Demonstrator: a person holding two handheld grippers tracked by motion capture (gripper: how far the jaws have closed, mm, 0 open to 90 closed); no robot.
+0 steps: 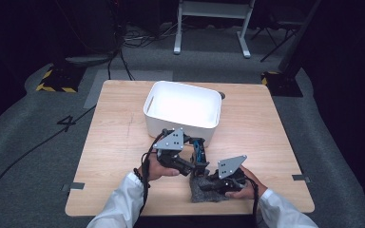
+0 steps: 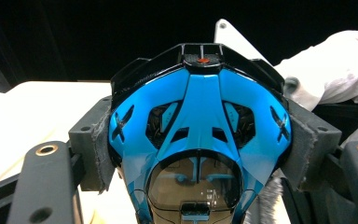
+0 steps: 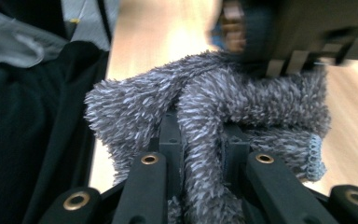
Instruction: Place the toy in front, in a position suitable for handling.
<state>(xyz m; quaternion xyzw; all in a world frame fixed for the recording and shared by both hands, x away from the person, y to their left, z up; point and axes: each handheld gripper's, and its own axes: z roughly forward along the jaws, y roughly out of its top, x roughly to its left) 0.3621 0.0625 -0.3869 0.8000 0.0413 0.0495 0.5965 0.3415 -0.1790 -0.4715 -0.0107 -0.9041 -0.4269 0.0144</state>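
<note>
A light wooden table (image 1: 119, 142) is standing on grey flooring, bearing a white bin (image 1: 183, 111) toward its far side and a grey fuzzy cloth (image 1: 204, 192) lying near the front edge.

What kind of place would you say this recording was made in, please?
Probably a lab or recording studio: a lone wooden table on grey carpet, cables trailing across the floor, and hazard-striped stand bases in a darkened room.

A: Bright blue goggles (image 2: 200, 130), black trim, a small red dot on top; smoky brown lens!
B: Cloth (image 3: 214, 107) fuzzy grey, flecked paler; white bin (image 1: 183, 111); pale wood table (image 1: 119, 142).
</note>
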